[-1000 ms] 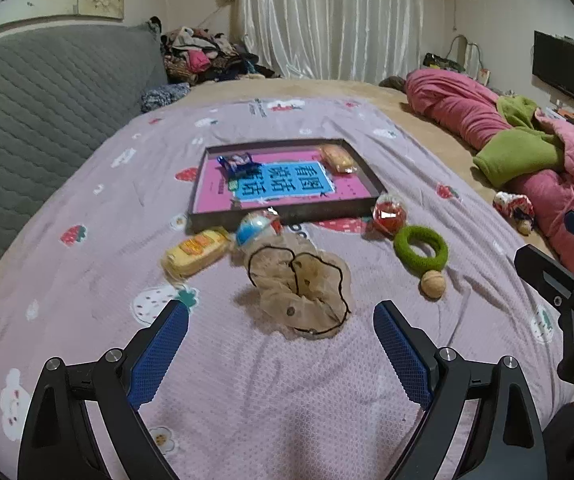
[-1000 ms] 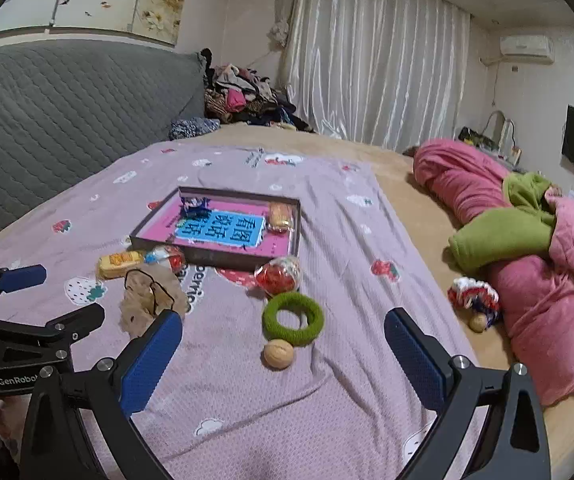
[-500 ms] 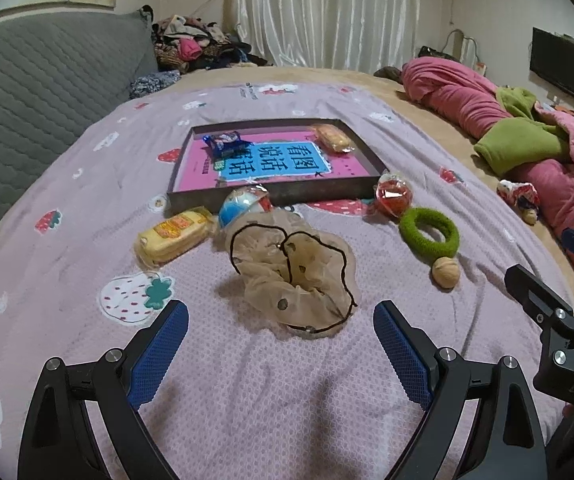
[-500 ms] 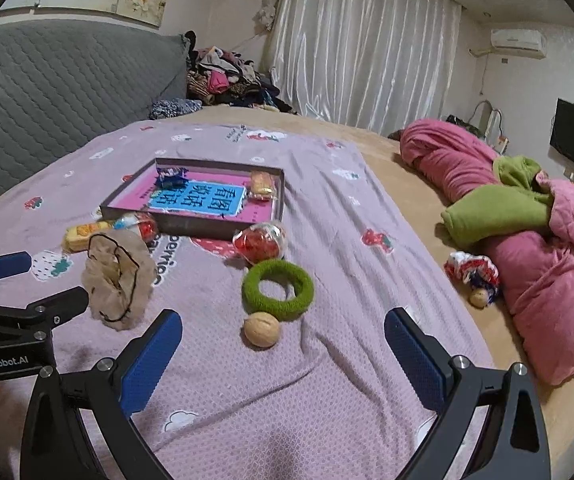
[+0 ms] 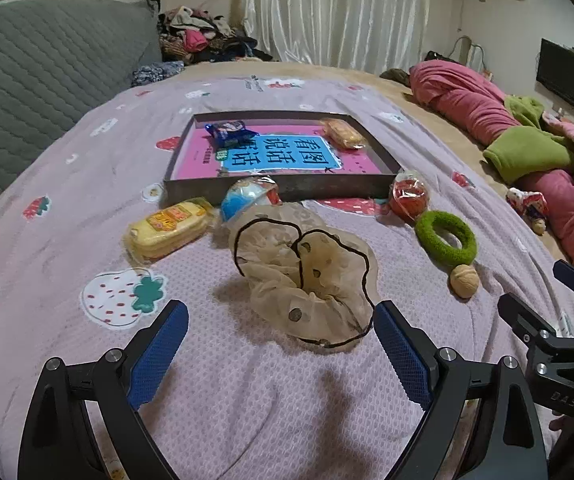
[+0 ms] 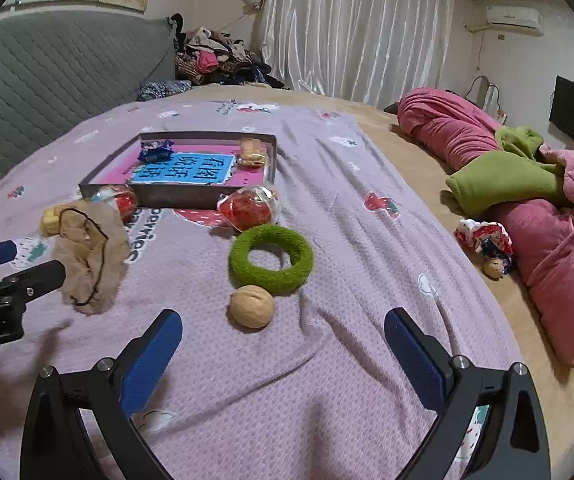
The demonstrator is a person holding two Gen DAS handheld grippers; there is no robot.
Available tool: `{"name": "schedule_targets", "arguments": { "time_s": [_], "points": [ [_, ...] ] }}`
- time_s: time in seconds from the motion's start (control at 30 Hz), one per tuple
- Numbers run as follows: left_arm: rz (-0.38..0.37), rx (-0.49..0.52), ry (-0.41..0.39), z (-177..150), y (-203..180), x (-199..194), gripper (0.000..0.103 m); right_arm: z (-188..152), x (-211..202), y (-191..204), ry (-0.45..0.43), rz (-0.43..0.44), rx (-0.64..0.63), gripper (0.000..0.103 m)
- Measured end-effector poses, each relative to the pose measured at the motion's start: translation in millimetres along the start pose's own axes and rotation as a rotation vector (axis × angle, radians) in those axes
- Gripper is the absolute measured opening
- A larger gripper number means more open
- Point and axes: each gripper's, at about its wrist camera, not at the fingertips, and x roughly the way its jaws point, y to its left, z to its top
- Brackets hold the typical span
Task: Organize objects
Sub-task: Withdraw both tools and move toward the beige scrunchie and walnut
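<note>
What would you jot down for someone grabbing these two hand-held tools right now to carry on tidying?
Left gripper: jaws open, empty, either side of the beige scrunchie.
Right gripper: jaws open, empty, just short of the walnut.
Done: blue snack packet and orange snack lie in the tray.
Left on the bedspread: scrunchie, walnut, green ring, yellow packet, blue ball, red ball.
</note>
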Motion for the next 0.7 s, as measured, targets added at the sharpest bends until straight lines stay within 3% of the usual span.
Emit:
{"name": "schedule_targets", "arguments": {
  "time_s": [0.7],
  "points": [
    [-0.033,-0.009,-0.004,4,-8,26,0.094,3,36,0,0.056,0.021,0.030,0.102]
  ]
}}
